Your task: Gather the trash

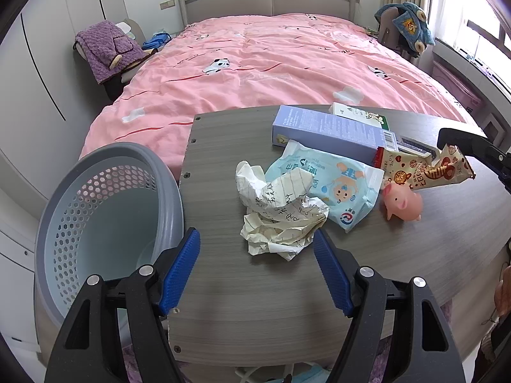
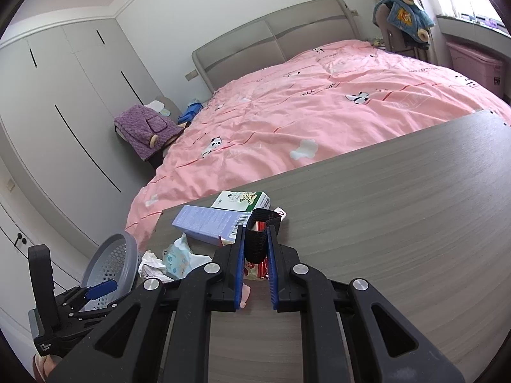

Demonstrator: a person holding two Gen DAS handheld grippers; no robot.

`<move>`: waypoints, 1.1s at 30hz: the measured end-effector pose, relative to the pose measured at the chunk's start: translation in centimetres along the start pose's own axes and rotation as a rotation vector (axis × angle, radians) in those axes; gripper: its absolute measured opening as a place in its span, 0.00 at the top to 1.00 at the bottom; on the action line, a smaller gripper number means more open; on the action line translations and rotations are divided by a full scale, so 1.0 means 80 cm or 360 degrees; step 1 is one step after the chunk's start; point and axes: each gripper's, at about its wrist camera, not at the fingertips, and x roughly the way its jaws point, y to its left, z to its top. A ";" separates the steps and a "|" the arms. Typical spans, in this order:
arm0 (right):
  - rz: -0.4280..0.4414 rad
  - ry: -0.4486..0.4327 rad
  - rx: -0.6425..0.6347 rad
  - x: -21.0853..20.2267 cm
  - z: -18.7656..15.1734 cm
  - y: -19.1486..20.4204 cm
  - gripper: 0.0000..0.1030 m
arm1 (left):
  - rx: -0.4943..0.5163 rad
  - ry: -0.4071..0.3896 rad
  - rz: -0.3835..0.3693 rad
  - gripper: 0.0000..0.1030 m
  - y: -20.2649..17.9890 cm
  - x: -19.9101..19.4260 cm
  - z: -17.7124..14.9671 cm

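Crumpled paper lies on the table between the left gripper's open jaws; the right gripper's jaws clamp a snack wrapper.

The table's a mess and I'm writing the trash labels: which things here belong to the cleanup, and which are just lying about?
Belongs to the job:
crumpled paper
wet-wipe packet
snack wrapper, with the right gripper shut around it
lavender box
mesh bin
left gripper, open

Just lying about:
pink pig toy
purple blanket
bed
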 end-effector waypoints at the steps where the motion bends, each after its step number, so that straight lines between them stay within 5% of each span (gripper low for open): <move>1: 0.0004 -0.0013 0.0006 -0.003 0.001 -0.001 0.87 | -0.0001 0.0000 0.0000 0.32 0.000 0.001 0.000; 18: -0.0210 0.0085 0.0083 0.000 -0.023 -0.050 0.84 | 0.0015 0.0001 -0.0010 0.32 -0.003 -0.001 0.001; 33: -0.0166 -0.0051 0.0073 -0.023 -0.003 -0.047 0.88 | 0.0023 0.0009 -0.0042 0.32 -0.007 0.000 0.001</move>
